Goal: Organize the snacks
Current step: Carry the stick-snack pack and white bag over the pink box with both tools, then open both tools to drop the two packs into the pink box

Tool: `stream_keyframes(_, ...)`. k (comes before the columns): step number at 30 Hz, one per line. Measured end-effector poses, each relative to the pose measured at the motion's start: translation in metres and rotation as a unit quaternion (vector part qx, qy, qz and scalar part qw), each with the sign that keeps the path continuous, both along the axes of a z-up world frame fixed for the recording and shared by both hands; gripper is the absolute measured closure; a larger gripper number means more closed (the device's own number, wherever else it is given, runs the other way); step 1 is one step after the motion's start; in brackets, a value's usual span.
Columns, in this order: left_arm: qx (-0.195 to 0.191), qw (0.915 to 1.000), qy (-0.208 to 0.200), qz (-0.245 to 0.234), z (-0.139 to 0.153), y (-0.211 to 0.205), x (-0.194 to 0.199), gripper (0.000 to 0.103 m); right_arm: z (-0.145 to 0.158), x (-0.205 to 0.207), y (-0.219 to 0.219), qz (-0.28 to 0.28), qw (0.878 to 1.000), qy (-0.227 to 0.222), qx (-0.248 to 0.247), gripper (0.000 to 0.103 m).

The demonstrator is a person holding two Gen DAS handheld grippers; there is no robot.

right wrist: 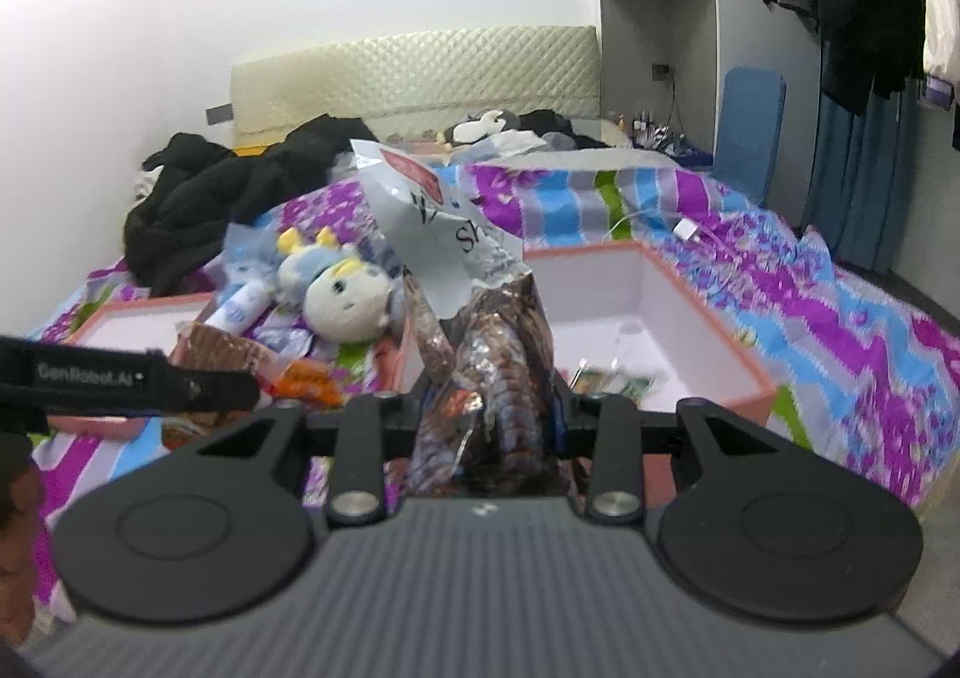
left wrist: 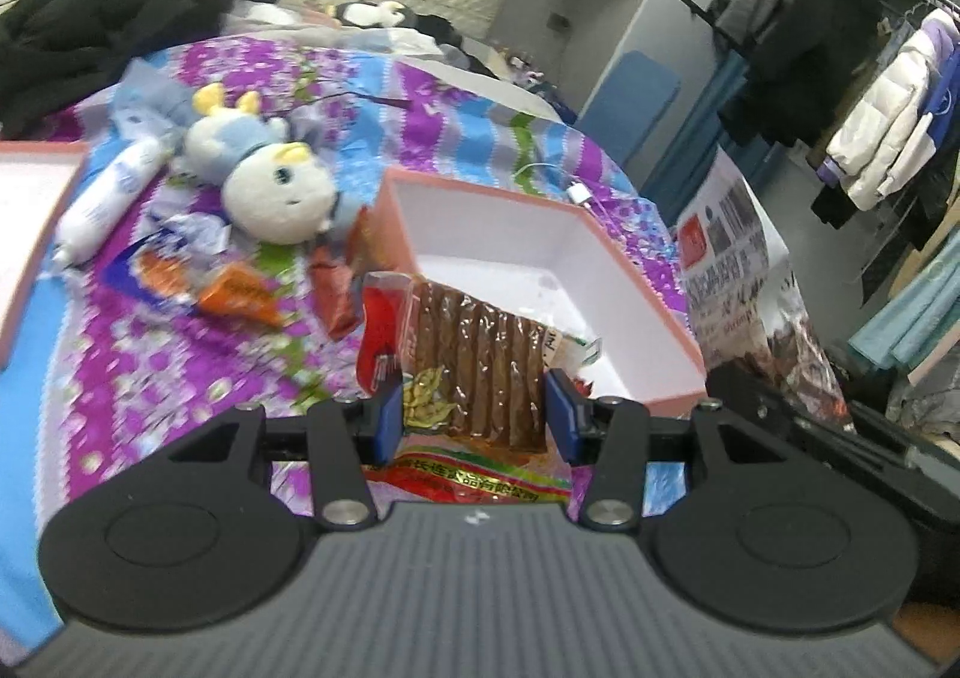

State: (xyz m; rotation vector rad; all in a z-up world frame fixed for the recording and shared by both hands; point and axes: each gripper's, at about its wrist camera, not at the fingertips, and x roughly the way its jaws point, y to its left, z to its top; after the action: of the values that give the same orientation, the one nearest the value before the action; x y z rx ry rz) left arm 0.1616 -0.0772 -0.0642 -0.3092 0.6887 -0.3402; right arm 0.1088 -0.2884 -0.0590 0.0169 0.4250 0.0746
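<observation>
Carrying snack packs toward pink box (left wrist: pixel 606 270).
Left gripper (left wrist: pixel 474 417) clamping brown-stick packet (left wrist: pixel 480 366); right gripper (right wrist: pixel 486 420) pinching crinkly bag (right wrist: pixel 486 354). Best lowered fully inside before releasing.

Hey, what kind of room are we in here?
Most likely a bedroom in a home. The snacks lie on a bed with a purple and blue patterned bedspread and a quilted headboard, and coats and jackets hang on a clothes rack beside it.

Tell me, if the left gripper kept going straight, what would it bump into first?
Probably the pink box. The left gripper already holds a packet of brown sticks, which points over the box's near rim, though depth is unclear.
</observation>
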Motion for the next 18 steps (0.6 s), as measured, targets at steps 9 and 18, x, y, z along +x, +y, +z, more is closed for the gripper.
stream_keyframes(9, 0.015, 0.9992, 0.011, -0.036, 0.009, -0.060, 0.118, 0.049, -0.006, 0.108, -0.035, -0.012, 0.999, 0.041, -0.003, 0.065)
stream_keyframes(18, 0.039, 0.9948, 0.072, -0.062, -0.029, -0.099, 0.223, 0.049, -0.057, 0.194, -0.059, -0.016, 0.992, 0.126, 0.006, 0.064)
